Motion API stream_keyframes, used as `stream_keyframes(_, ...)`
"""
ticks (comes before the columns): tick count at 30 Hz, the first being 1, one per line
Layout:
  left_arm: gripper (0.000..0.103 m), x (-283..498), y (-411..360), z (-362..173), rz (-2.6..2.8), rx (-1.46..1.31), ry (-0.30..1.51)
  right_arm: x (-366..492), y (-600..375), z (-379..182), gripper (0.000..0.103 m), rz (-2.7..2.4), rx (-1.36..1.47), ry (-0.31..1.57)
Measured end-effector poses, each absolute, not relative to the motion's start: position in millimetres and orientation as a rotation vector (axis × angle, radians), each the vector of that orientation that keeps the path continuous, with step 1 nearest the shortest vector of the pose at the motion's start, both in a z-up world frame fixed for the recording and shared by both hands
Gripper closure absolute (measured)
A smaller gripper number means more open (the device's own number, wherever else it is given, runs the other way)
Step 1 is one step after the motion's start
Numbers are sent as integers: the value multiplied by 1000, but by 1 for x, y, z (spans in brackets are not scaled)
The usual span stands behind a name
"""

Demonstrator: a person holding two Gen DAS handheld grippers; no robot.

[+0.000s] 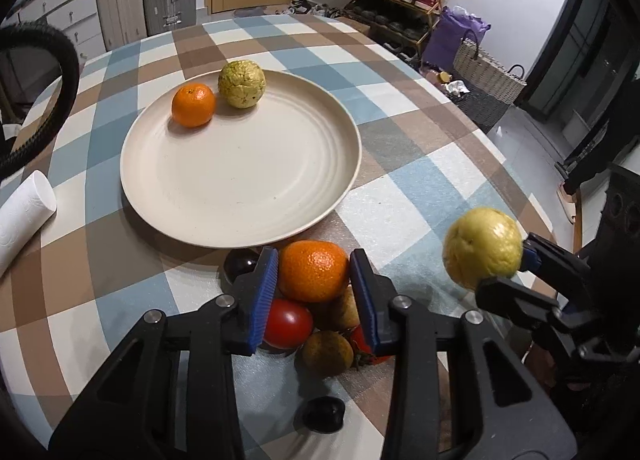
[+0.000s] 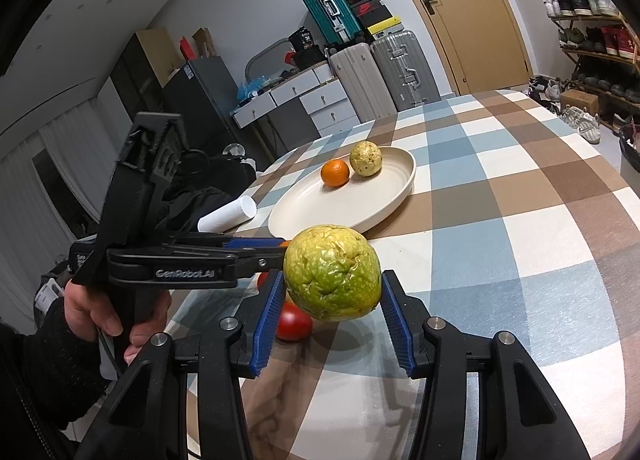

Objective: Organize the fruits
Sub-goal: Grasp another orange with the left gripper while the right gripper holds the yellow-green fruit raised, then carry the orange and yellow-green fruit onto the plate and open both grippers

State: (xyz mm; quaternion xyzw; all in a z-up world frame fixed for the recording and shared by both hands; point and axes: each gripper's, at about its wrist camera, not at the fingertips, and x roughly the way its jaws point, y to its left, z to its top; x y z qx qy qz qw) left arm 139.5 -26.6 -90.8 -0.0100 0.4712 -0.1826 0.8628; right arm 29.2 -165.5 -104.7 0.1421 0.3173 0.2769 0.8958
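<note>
Guava (image 2: 333, 273) being pinched aloft in the right gripper (image 2: 331, 316), left gripper (image 1: 314, 290) closing its blue pads around a mandarin (image 1: 313, 270) atop the fruit pile, cream plate (image 1: 256, 220) beyond holding another mandarin (image 1: 193, 105) touching another guava (image 1: 241, 84)

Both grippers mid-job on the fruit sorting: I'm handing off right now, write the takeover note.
Right gripper: shut on a yellow-green fruit, held above the table, near the plate.
Left gripper: fingers on either side of an orange on top of the fruit pile; whether it is gripped, I cannot tell.
Done: one orange and one yellow-green fruit sit on the plate.
Left: plate the held fruit, then the pile: orange, tomato, brownish fruits, dark fruits.
</note>
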Motion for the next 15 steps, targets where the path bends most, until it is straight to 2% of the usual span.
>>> stream_keyframes(15, 69, 138, 13, -68, -414, -171, 925, 46, -164, -93, 54, 586, 332, 666)
